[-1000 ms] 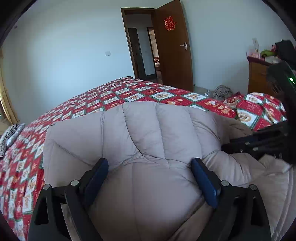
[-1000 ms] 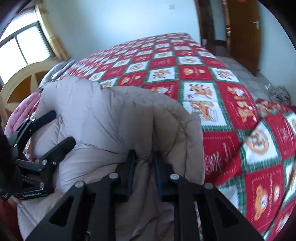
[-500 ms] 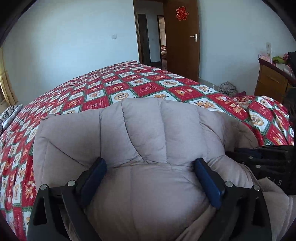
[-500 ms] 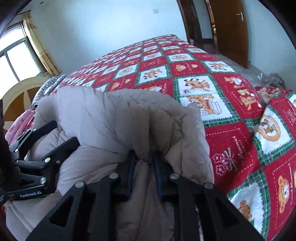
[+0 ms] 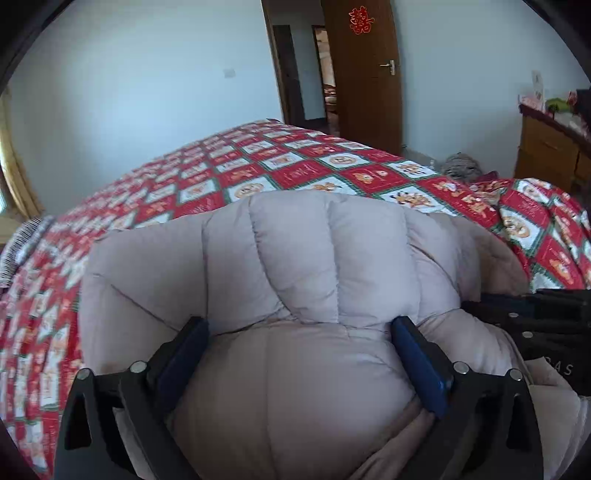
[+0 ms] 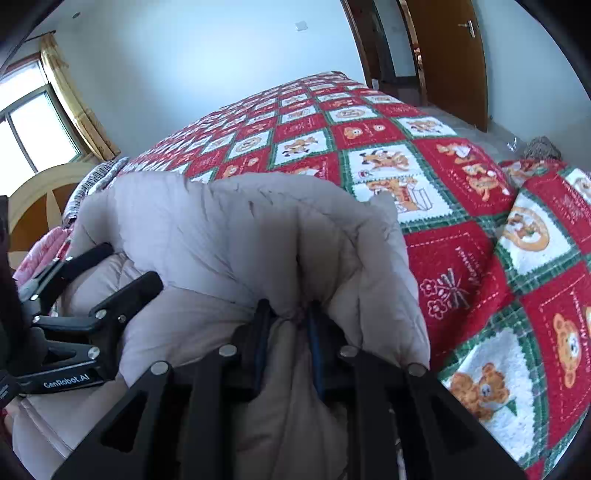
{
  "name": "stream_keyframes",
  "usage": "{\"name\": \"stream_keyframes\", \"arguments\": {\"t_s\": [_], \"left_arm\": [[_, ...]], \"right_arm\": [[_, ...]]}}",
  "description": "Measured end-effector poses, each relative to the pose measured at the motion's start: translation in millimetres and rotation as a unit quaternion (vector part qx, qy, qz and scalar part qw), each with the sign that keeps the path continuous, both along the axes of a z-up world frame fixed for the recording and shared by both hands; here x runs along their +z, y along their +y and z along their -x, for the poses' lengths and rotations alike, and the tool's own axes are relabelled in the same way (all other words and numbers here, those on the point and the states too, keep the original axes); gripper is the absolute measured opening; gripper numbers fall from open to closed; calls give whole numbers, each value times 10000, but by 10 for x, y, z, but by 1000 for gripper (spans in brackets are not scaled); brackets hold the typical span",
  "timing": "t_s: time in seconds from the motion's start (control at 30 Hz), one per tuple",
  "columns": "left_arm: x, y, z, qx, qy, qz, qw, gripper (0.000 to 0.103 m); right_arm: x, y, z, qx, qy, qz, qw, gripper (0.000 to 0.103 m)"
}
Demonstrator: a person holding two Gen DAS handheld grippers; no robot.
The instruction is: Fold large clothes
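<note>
Left wrist view takes in most of the room: pale blue-white walls, a brown wooden door [image 5: 364, 70] standing open with a red paper ornament [image 5: 361, 20] near its top, and a wooden dresser [image 5: 550, 151] at the right edge with clutter on it. A bed covered by a red, white and green patchwork quilt [image 5: 236, 177] printed with bears fills the middle ground. On the near part of the quilt sits a beige puffer jacket [image 5: 317, 266], bunched and doubled over on itself.

The left gripper [image 5: 299, 354] has its jaws spread wide, blue pads [image 5: 417, 362] pressed against either side of a fat bulge of the jacket's padding. The right gripper [image 6: 286, 332] is drawn narrow, pinching a thin gather of the jacket's fabric between its fingers at the jacket's right edge.

Right wrist view adds what the other misses: a window [image 6: 26, 122] with yellow curtains [image 6: 74, 99] at the left, a curved yellow-and-orange headboard [image 6: 40, 192] below it, and a striped pillow [image 6: 92, 181] at the head of the bed. It also shows the left gripper [image 6: 110, 277] from the side, one finger on top of the jacket. A grey heap [image 5: 460, 166] lies on the floor past the bed's foot.
</note>
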State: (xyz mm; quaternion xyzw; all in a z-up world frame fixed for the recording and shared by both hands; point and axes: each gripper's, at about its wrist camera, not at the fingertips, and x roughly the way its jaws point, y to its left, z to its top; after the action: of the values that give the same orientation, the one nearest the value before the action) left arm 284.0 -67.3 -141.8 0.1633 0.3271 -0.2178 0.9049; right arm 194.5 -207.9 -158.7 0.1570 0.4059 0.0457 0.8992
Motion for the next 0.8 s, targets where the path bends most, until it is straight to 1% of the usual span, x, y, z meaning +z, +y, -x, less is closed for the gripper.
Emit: {"name": "stream_keyframes", "arguments": {"t_s": [0.1,0.17,0.2,0.23,0.33,0.4,0.47,0.53,0.6,0.63,0.67,0.7,0.73,0.77,0.8], "left_arm": [[41,10,55,57,-71,-96,9999,101],[109,50,123,63,-22,-129,9999,101],[148,87,150,80,22,-80,9999,101],[199,152,191,130,101,41,9999,101],[341,431,338,220,341,580,9975,101],[441,674,460,324,334,824,9955,101],[502,903,523,503,256,964,9937,101],[525,1165,524,798,323,1199,9890,101],[508,1467,445,1134,677,1621,9779,101],[492,1546,418,1186,822,1767,9736,101],[463,1646,374,1217,1019,1969,9675,101],[430,1713,332,1260,1162,2084,9629,101],[408,1744,311,1293,1222,2118,9610,101],[375,1758,282,1330,1271,2136,9594,101],[343,1745,262,1345,1290,2153,9586,101]], "right_arm": [[11,-33,-10,121,17,-72,9999,20],[37,-60,-18,242,65,-105,9996,22],[64,-75,-6,286,83,-108,9995,23],[82,-81,9,308,84,-87,9995,23],[146,-86,71,409,85,82,9991,29],[175,-108,98,461,119,111,9988,32],[193,-144,108,474,167,80,9987,36],[218,-162,99,504,223,71,9985,39],[291,-194,73,554,400,54,9977,43],[352,-223,70,567,453,27,9974,45],[411,-252,78,583,445,-14,9973,52],[500,-297,104,620,366,-84,9974,63],[589,-341,136,623,264,-109,9976,71],[663,-378,164,601,170,-111,9980,90],[744,-427,191,558,42,-149,9983,101]]}}
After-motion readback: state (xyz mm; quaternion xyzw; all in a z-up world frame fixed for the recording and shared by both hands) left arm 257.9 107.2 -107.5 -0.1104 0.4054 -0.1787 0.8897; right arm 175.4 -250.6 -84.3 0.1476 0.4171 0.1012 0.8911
